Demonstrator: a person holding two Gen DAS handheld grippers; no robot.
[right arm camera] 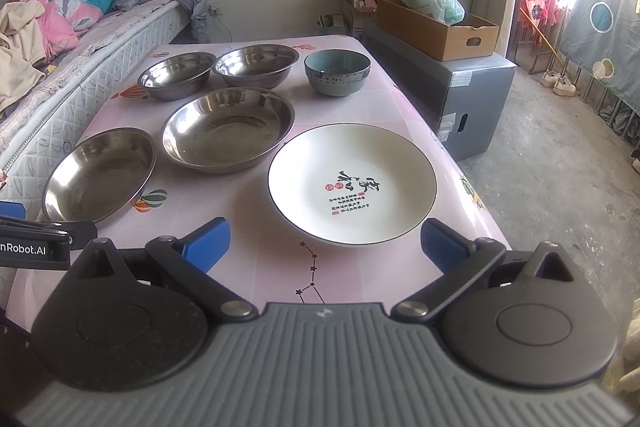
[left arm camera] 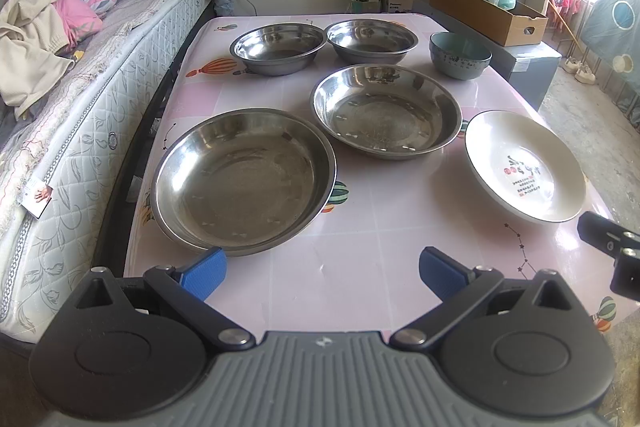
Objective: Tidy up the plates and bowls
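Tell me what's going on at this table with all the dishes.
A person holds two grippers over the table, both open and empty. The left gripper faces a steel plate; the right gripper faces the white plate. Another steel plate, two steel bowls and a teal bowl sit separately, nothing stacked yet.

Left gripper (left arm camera: 322,271) is held level, jaws spread wide, nothing gripped. Right gripper (right arm camera: 325,243) is held likewise, jaws wide, empty.
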